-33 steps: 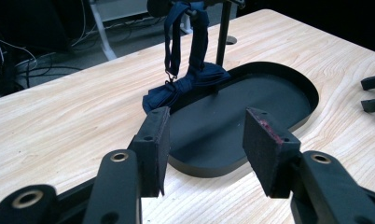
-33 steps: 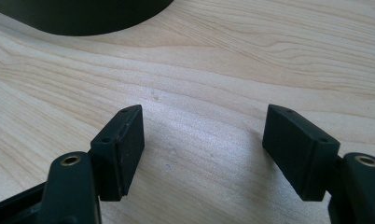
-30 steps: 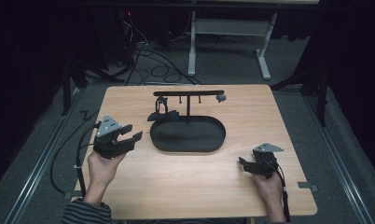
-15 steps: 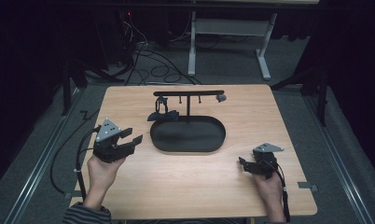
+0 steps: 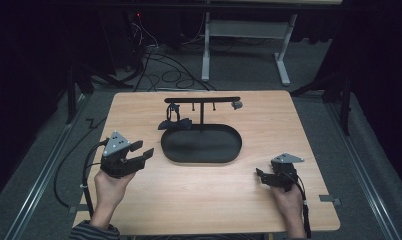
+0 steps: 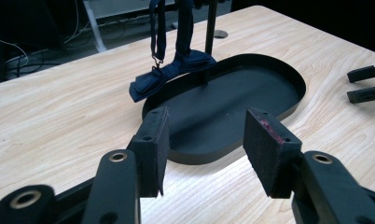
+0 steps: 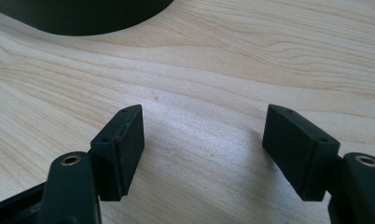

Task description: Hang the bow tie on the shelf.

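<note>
A black oval tray (image 5: 201,146) lies mid-table, with a black T-shaped stand (image 5: 202,100) rising from its far edge. A dark blue bow tie (image 5: 175,122) hangs by its strap from the stand's left side and rests on the tray's rim. My left gripper (image 5: 144,149) is held open above the table, left of the tray. Its jaws point at the tray (image 6: 232,93) and the bow tie (image 6: 169,77), with nothing between them (image 6: 206,135). My right gripper (image 5: 259,176) stays low at the right front, open (image 7: 202,135) over bare wood.
The wooden table (image 5: 139,110) has bare room all around the tray. A small grey round piece (image 5: 236,105) sits near the stand's right end. Beyond the table are a dark floor with cables (image 5: 154,55) and a white desk frame (image 5: 239,30). The right gripper's jaws (image 6: 365,84) appear beyond the tray.
My left gripper has drifted slightly back toward the person's side of the table. The right gripper has not moved.
</note>
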`<state>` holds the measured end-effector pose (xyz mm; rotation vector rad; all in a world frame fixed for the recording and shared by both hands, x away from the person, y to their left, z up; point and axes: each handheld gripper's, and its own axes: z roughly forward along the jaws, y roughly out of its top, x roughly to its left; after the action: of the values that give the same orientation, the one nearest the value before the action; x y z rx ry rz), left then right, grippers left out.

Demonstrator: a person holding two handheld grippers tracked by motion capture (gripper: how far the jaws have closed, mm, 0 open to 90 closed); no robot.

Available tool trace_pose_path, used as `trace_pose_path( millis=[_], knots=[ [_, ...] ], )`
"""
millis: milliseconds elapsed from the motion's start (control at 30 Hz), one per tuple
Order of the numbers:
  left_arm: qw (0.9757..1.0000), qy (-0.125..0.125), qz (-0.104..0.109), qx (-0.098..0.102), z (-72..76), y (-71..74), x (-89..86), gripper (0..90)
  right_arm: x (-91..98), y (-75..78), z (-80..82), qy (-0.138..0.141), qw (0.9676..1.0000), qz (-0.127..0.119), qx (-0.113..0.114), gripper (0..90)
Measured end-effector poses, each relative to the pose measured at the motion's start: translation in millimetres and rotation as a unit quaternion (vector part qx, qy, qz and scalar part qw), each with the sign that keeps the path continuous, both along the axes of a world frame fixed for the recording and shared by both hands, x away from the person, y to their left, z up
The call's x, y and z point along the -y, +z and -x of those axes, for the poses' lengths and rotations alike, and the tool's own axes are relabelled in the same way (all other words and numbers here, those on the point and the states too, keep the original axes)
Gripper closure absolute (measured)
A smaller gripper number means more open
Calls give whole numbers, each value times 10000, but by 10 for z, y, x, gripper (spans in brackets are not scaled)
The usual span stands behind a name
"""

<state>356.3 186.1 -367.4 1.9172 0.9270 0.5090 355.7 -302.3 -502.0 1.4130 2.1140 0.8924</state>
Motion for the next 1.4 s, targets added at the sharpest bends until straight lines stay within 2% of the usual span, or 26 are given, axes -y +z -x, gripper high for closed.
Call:
trace_pose_path(
  millis=[1400],
  knots=[
    [9993,-18,174,-326,74,-337,50,505,0,0,0,5,10000,2,5,307]
  ],
)
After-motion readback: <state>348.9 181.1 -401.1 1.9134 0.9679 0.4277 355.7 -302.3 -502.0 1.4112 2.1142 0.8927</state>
